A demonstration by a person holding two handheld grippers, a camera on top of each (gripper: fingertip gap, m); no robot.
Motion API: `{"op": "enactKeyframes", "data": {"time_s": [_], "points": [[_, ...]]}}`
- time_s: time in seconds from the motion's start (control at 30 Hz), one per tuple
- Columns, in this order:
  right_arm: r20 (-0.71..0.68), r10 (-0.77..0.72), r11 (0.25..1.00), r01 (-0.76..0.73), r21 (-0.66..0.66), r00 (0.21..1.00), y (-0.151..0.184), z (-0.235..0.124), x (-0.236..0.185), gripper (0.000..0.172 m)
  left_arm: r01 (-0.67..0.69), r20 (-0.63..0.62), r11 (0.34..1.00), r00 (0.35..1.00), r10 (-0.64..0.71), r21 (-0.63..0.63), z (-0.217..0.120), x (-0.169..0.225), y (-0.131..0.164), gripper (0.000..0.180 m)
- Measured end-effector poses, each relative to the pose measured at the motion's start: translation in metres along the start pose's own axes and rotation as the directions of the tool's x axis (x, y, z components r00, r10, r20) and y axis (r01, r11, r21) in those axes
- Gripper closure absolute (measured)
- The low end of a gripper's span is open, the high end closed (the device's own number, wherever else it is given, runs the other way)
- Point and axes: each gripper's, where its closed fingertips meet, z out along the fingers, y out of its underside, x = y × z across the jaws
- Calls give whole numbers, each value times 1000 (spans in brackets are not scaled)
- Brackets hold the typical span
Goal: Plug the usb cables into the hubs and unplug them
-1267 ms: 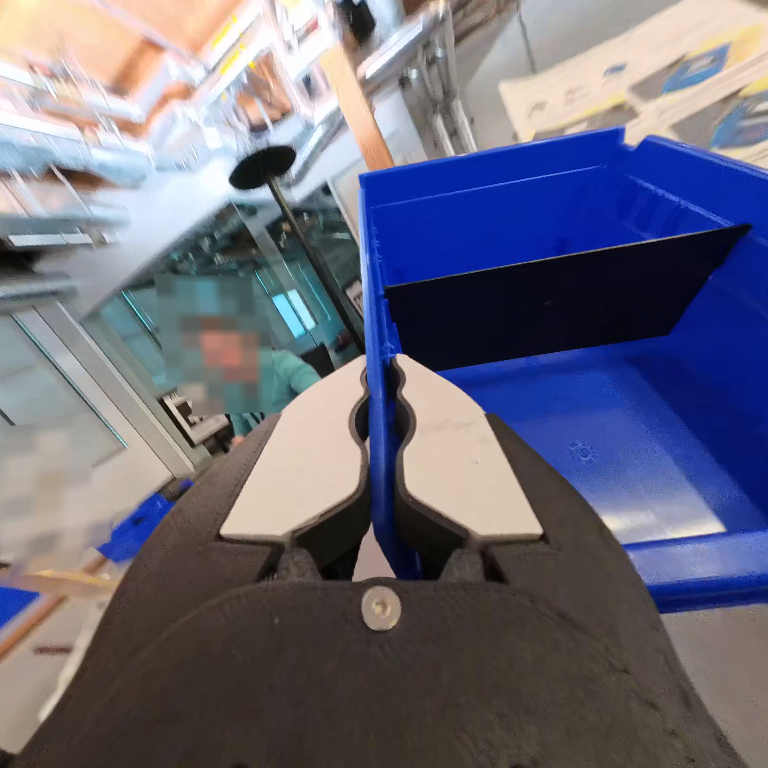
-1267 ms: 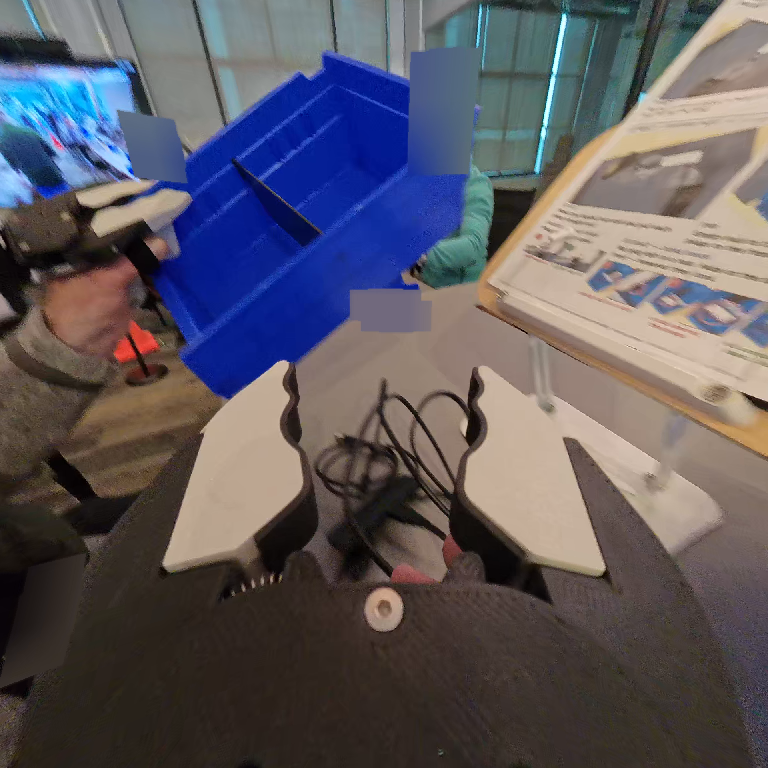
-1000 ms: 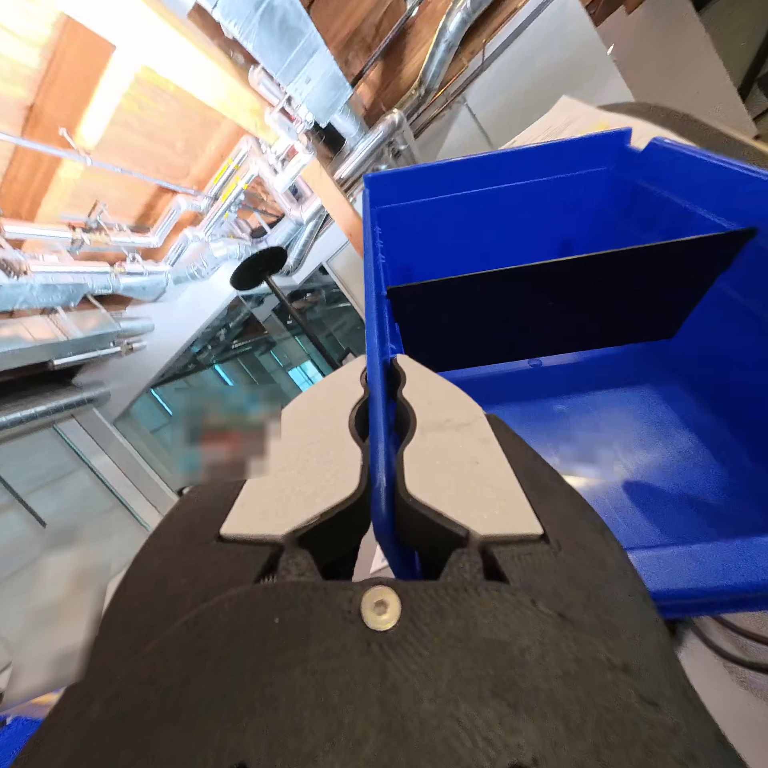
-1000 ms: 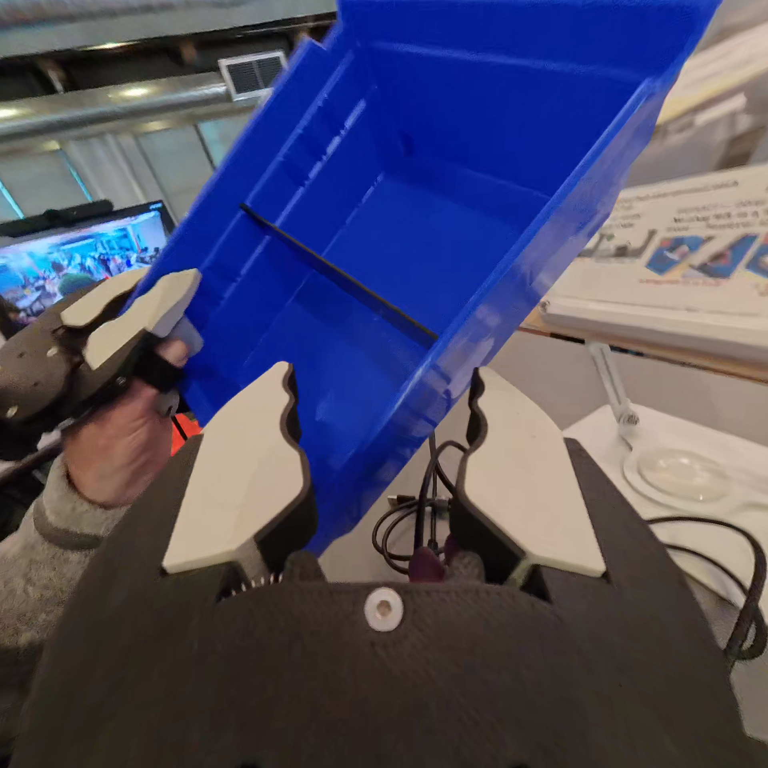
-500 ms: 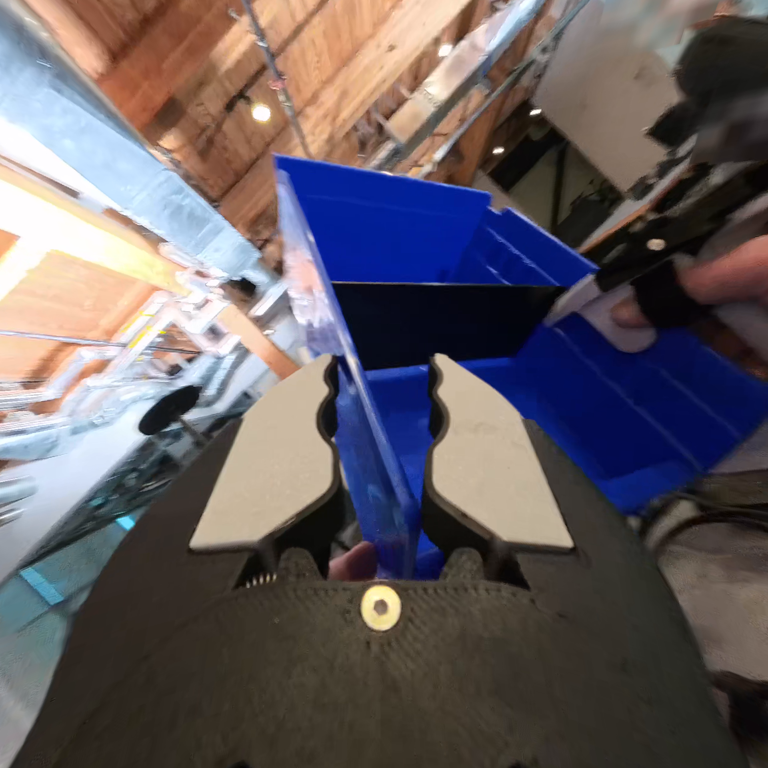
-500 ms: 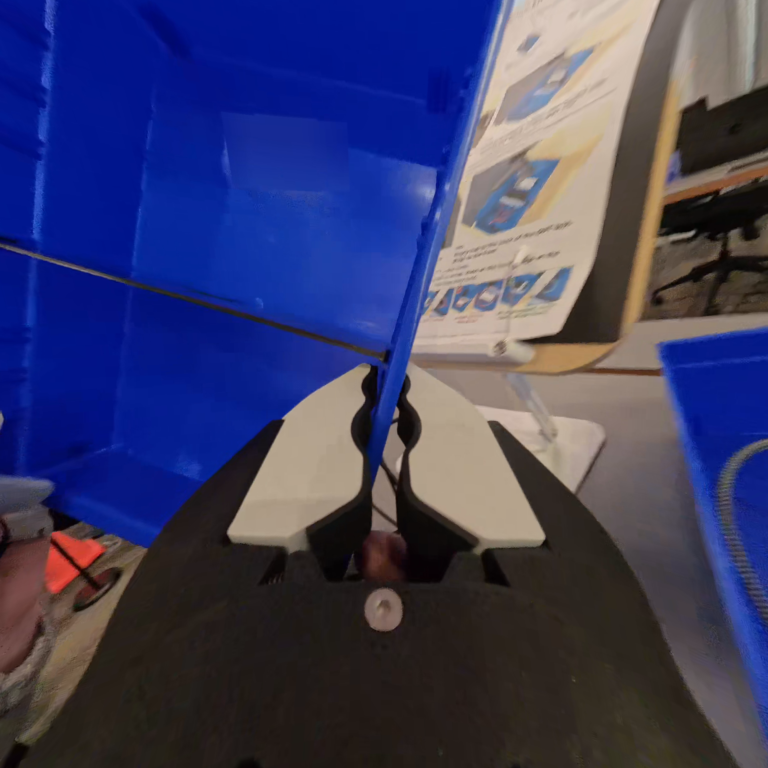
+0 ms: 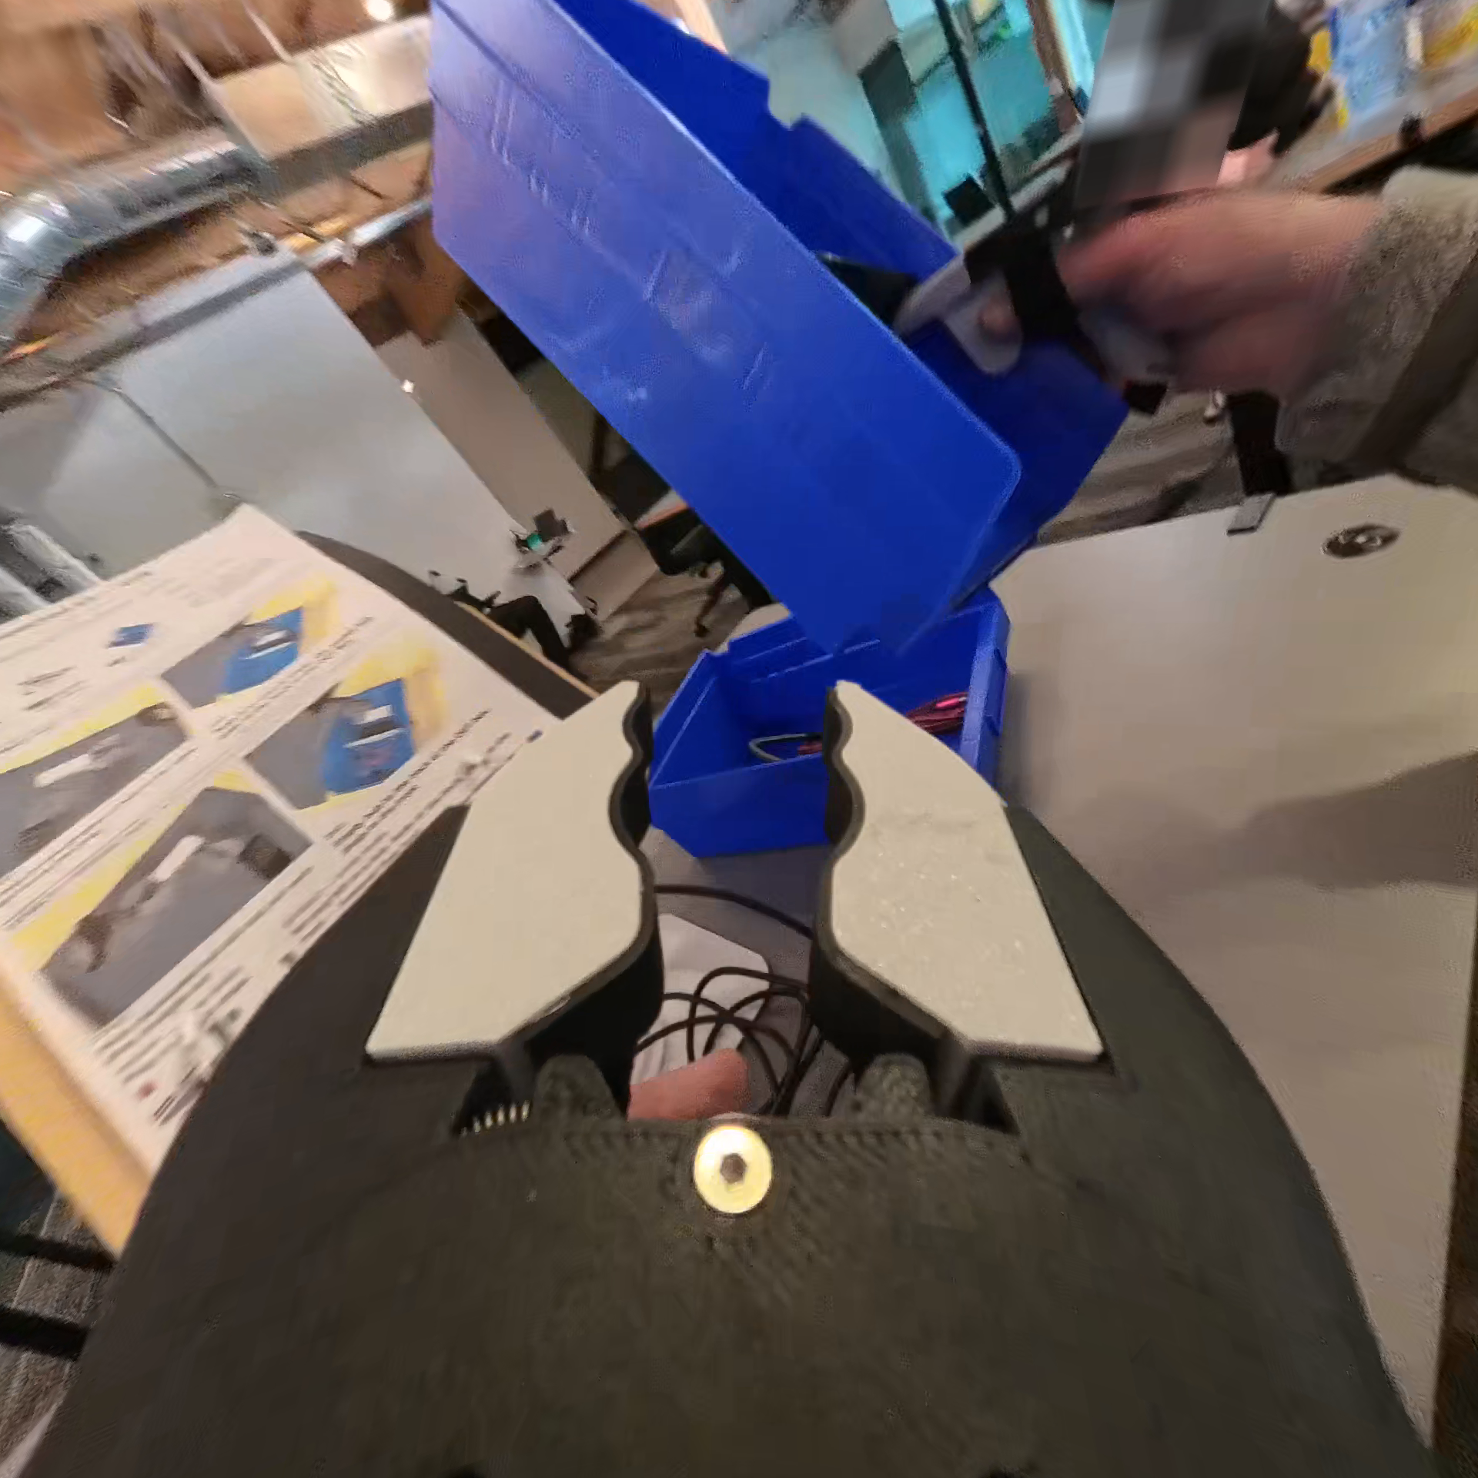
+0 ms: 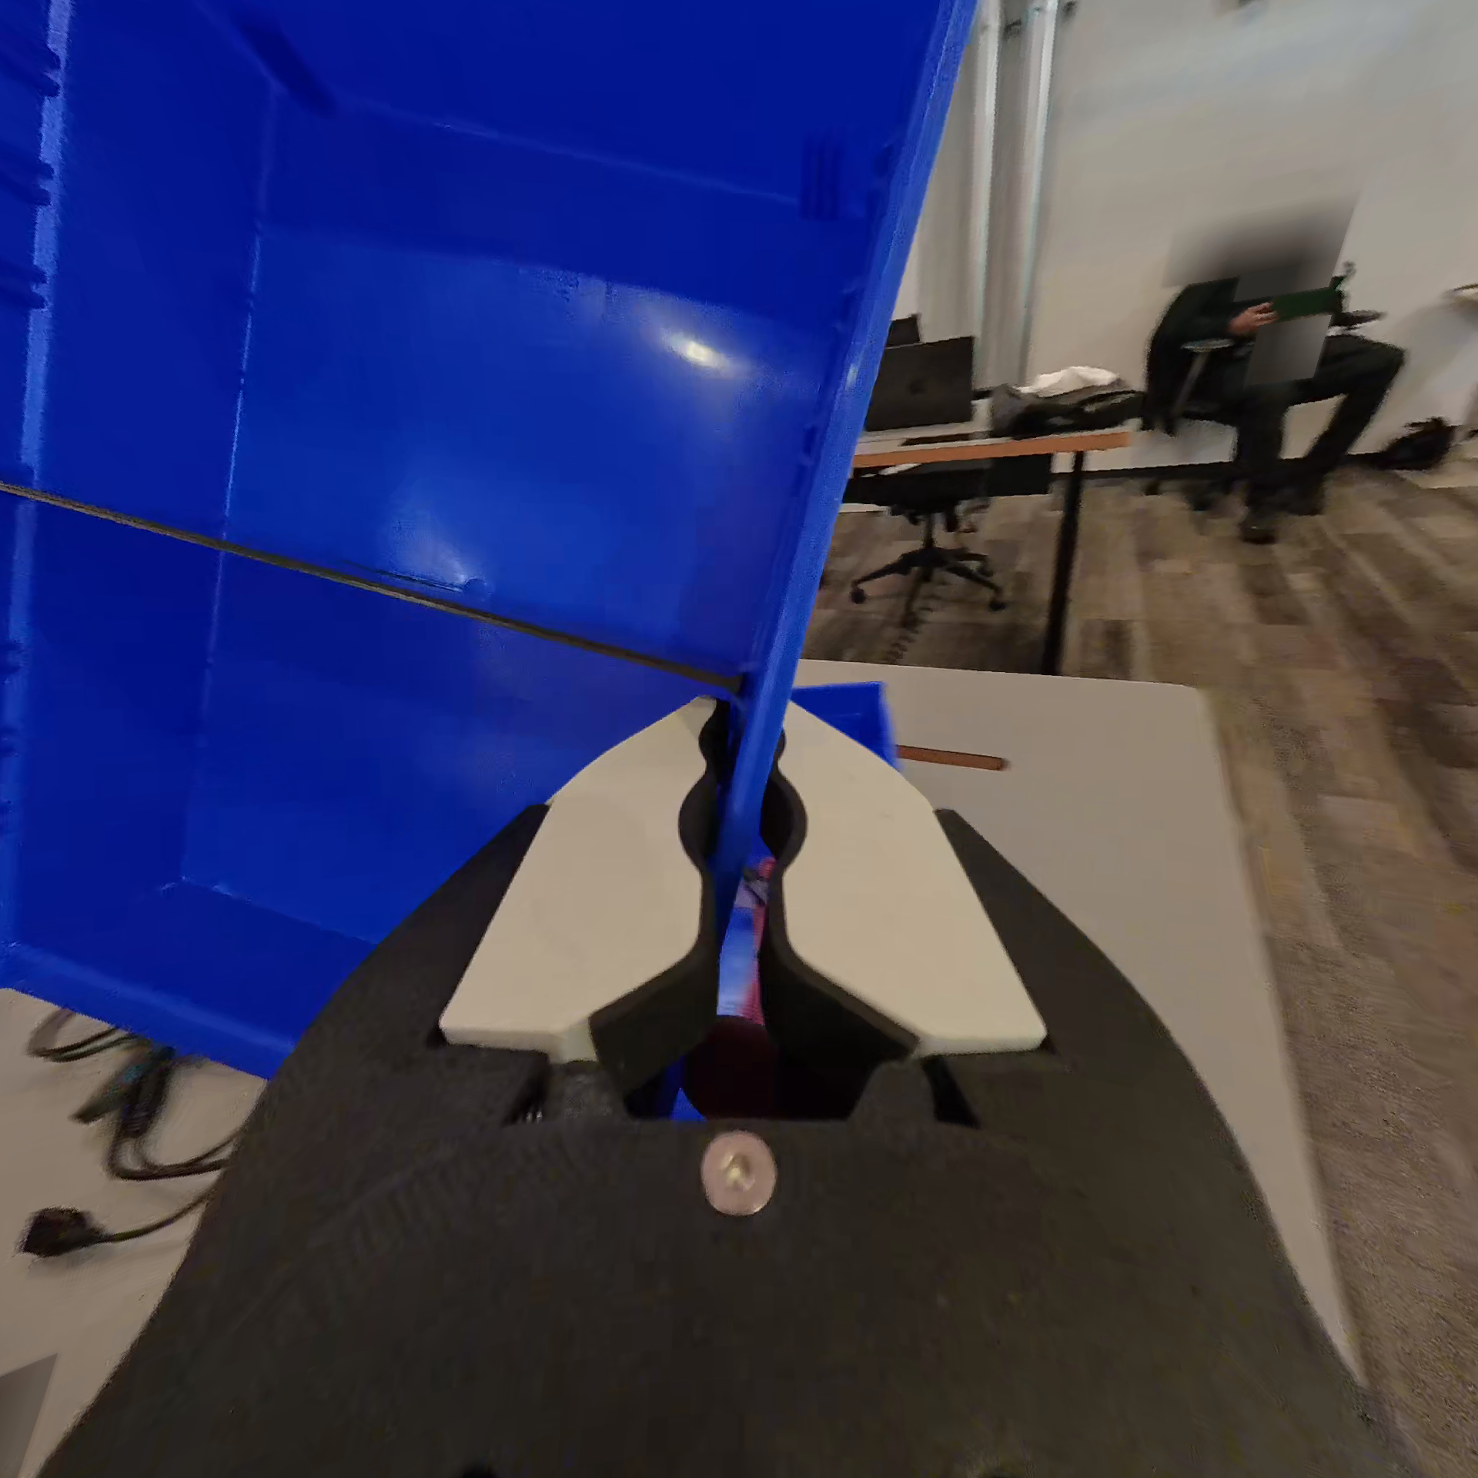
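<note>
Over the desk (image 7: 1200, 720) the right gripper (image 8: 748, 768) is clamped on an emptied bin (image 8: 400, 400), left gripper (image 7: 732, 768) gaping, cables (image 8: 120, 1120) dumped, nothing plugged yet.

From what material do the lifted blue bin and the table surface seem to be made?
Blue bin: most likely moulded plastic, glossy; light glints on its smooth walls, which have moulded ribs. Table: smooth matte grey top, perhaps laminate; the look alone cannot settle it.

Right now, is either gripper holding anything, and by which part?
The right gripper is clamped on the side wall of the raised empty blue bin, near its black divider. The left gripper is open, holding nothing.
</note>
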Motion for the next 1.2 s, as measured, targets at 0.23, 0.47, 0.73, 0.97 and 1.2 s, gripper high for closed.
{"op": "enactKeyframes", "data": {"time_s": [0.23, 0.47, 0.73, 0.97, 1.2], "points": [[-231, -56, 998, 52, -25, 971, -6, -50, 99, 166, 159, -131, 959, 972, -194, -236, 95, 42, 42, 129], [-360, -145, 985, 98, -145, 922, 11, -68, 172, 166, 394, 60, 836, 913, -403, -382, 171, 68, 102, 96], [-393, -171, 973, 92, -211, 904, 42, -62, 204, 166, 383, 215, 775, 924, -317, -503, 202, 83, 168, 75], [-397, -153, 973, 68, -219, 905, 60, -70, 215, 166, 415, 190, 761, 909, -372, -499, 215, 68, 185, 131], [-349, -152, 945, 33, -325, 925, 80, -74, 226, 166, 435, 168, 746, 897, -409, -505, 234, 42, 202, 113]]}}
